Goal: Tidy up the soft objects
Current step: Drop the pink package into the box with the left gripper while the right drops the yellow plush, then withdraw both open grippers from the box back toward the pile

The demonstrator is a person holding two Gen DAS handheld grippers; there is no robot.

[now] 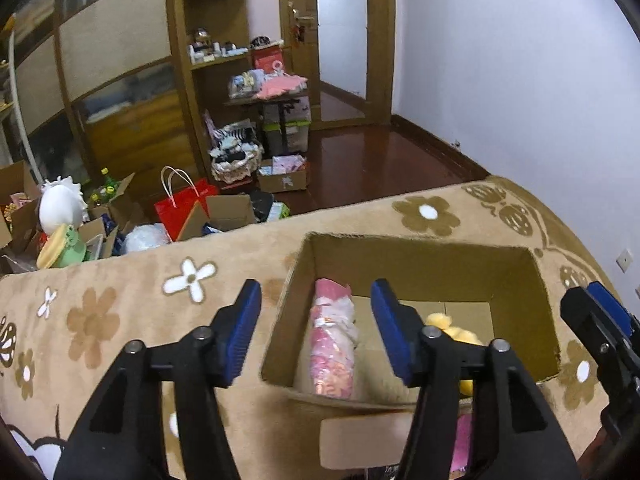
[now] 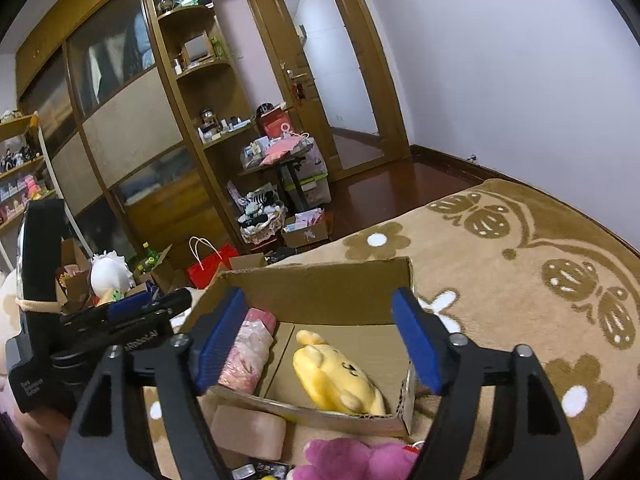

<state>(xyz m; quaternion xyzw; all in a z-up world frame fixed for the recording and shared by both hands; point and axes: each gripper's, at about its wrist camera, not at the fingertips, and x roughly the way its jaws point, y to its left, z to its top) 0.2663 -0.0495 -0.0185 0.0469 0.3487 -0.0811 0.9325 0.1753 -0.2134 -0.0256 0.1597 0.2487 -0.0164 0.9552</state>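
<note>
Both grippers are hanging over the cardboard box (image 2: 320,292) that is sitting on the flowered blanket (image 1: 120,320), and both are standing open with nothing between the pads — the left gripper (image 1: 316,328) about half spread, the right gripper (image 2: 320,340) wider. The pink bundle (image 1: 334,344) is lying along the box's left wall and the yellow plush toy (image 2: 340,376) is lying on the box floor toward the near right corner, so the step in hand looks like letting go and drawing clear. To do it well, the person should be lifting each gripper straight up past the rim, keeping the fingers off the low near wall so the light box is not dragging across the soft blanket. The next candidate is probably the magenta plush (image 2: 352,460) lying just outside the near edge of the box; a grip on its bulk rather than a limb would be holding better. That plush is cut off by the bottom of the right view, a pale pink block (image 2: 248,428) beside it is too vague to name, and the left finger is hiding part of the yellow toy in the left view.
</note>
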